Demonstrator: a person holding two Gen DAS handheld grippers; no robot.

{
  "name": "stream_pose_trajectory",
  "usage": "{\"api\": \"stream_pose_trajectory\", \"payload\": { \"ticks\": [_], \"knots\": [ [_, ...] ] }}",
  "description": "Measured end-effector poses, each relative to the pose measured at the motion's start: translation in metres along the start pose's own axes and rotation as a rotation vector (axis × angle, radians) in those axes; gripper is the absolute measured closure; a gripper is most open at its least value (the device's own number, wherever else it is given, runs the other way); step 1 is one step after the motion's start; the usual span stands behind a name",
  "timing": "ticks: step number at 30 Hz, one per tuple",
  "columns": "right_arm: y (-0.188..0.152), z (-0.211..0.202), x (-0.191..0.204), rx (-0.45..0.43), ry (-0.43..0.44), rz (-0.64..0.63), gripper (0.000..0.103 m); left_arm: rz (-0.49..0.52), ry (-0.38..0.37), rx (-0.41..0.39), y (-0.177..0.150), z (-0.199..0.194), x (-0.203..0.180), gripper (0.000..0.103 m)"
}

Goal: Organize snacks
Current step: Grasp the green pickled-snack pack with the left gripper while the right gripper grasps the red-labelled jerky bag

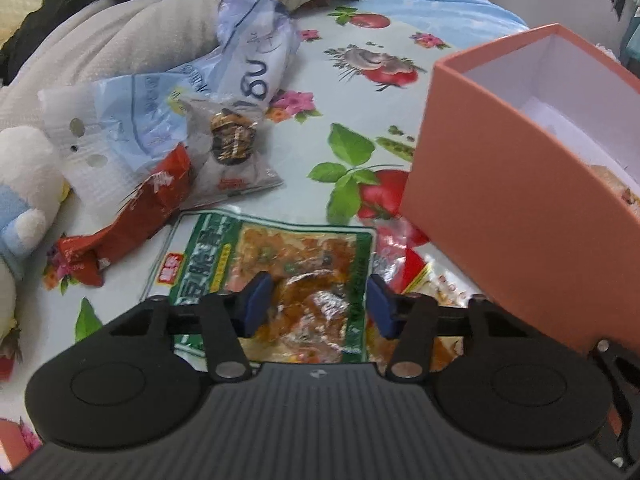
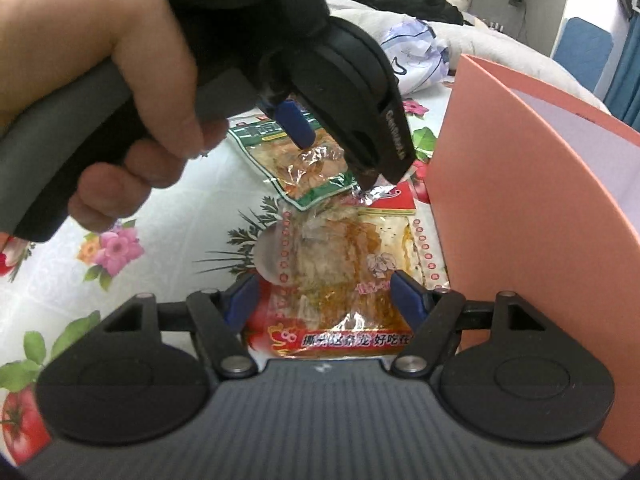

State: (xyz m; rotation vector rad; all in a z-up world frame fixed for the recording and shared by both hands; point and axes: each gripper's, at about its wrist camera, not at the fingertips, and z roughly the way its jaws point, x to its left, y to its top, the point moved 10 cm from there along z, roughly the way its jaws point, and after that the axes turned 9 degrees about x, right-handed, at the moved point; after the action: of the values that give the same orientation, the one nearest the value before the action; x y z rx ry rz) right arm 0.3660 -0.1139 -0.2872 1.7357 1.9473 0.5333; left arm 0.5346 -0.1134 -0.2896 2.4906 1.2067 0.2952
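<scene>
A green snack packet (image 1: 280,264) lies flat on the flowered cloth. My left gripper (image 1: 319,305) points down at it with one blue fingertip on top and the other at its right edge; I see no squeeze. In the right wrist view a hand (image 2: 132,92) holds that left gripper (image 2: 332,156) over the green packet (image 2: 288,160). A red and orange snack packet (image 2: 340,264) lies just nearer, partly under the green one. My right gripper (image 2: 325,300) stands open, its fingers on either side of that packet. An open orange box (image 1: 500,208) (image 2: 520,200) stands right of both.
A red packet (image 1: 132,216), a grey packet with a dark snack (image 1: 232,148) and a crumpled blue-white plastic bag (image 1: 240,60) lie at the left. A plush toy (image 1: 24,184) sits at the left edge, a grey blanket (image 1: 140,28) behind. The box holds one snack (image 1: 612,184).
</scene>
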Motion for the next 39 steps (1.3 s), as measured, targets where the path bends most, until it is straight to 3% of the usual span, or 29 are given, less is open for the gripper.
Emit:
{"api": "stream_pose_trajectory", "payload": {
  "ticks": [8, 15, 29, 39],
  "knots": [
    [0.001, 0.005, -0.003, 0.025, 0.051, -0.015, 0.027, -0.074, -0.021, 0.009, -0.012, -0.006, 0.004, 0.062],
    [-0.011, -0.005, 0.004, 0.046, 0.114, -0.101, 0.027, -0.113, -0.033, 0.025, -0.042, -0.021, 0.005, 0.063],
    [-0.086, -0.068, 0.046, 0.068, 0.192, -0.255, 0.027, -0.168, -0.027, 0.119, -0.153, -0.075, -0.031, 0.063],
    [-0.129, -0.107, 0.036, 0.084, 0.252, -0.271, 0.027, -0.264, -0.077, 0.073, -0.229, -0.117, -0.068, 0.064]
  ]
}}
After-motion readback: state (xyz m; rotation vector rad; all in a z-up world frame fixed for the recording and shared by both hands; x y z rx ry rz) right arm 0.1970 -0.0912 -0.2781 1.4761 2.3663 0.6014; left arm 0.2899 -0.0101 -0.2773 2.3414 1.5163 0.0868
